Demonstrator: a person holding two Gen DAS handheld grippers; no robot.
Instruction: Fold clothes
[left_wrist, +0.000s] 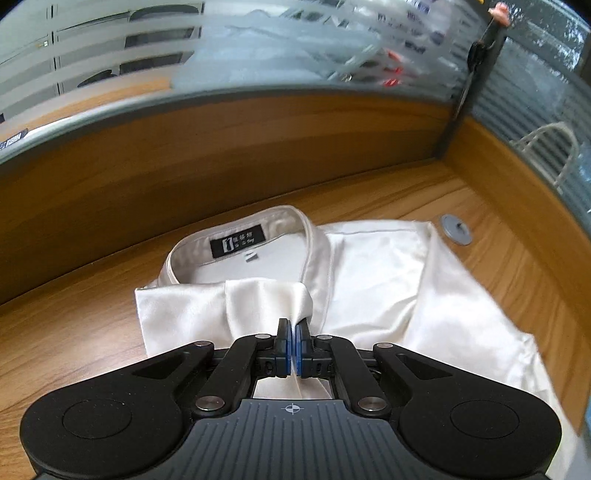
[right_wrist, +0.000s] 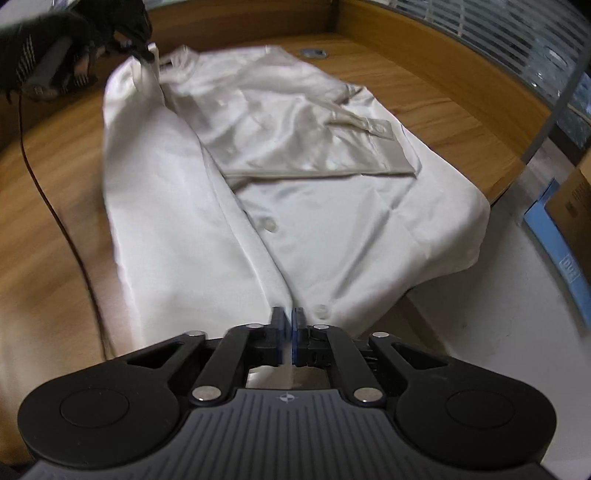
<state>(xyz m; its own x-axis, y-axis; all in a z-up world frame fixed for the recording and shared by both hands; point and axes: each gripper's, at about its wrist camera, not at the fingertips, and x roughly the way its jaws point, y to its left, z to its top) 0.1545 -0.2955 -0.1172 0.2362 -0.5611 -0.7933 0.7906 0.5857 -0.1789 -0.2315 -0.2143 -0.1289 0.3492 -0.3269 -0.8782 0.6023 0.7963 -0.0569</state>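
Cream satin button-front shirt (right_wrist: 332, 229) on wooden desk (left_wrist: 92, 332): side panel mid-fold, left gripper (left_wrist: 294, 325) and right gripper (right_wrist: 288, 314) apparently clamped on its edge, next laying it flat together.

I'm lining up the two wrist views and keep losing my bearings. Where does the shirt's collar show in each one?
Left wrist view: the collar sits at centre, just beyond the left gripper, its black label facing the camera.
Right wrist view: the collar is at the upper left, at the far end of the shirt, partly blurred.
Shared landmark: the round grey grommet in the wooden desk, beside the shirt's shoulder.
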